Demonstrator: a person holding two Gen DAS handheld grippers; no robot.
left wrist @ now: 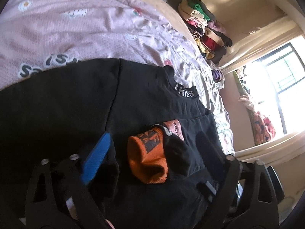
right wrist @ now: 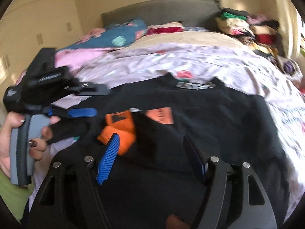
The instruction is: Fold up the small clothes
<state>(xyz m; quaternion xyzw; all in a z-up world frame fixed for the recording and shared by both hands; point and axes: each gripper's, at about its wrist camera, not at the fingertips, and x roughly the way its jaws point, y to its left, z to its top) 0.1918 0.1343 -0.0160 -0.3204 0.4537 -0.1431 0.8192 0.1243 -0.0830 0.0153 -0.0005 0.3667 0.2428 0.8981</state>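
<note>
Right wrist view shows my right tongs (right wrist: 150,156) open and empty above the black shirt (right wrist: 219,114), which lies spread on the bed (right wrist: 190,63) near its front edge. An orange cuff (right wrist: 118,133) is folded over its middle. My left tongs (left wrist: 152,150) are open too, holding nothing. I think the risk is that one pad (right wrist: 108,158) catches only the cuff, so the sleeve drags and the fold goes crooked. The dark cloth also hides its edges.

Black gripper (right wrist: 152,158) frame, silver screws, ribbed blue pads (right wrist: 108,158).
</note>
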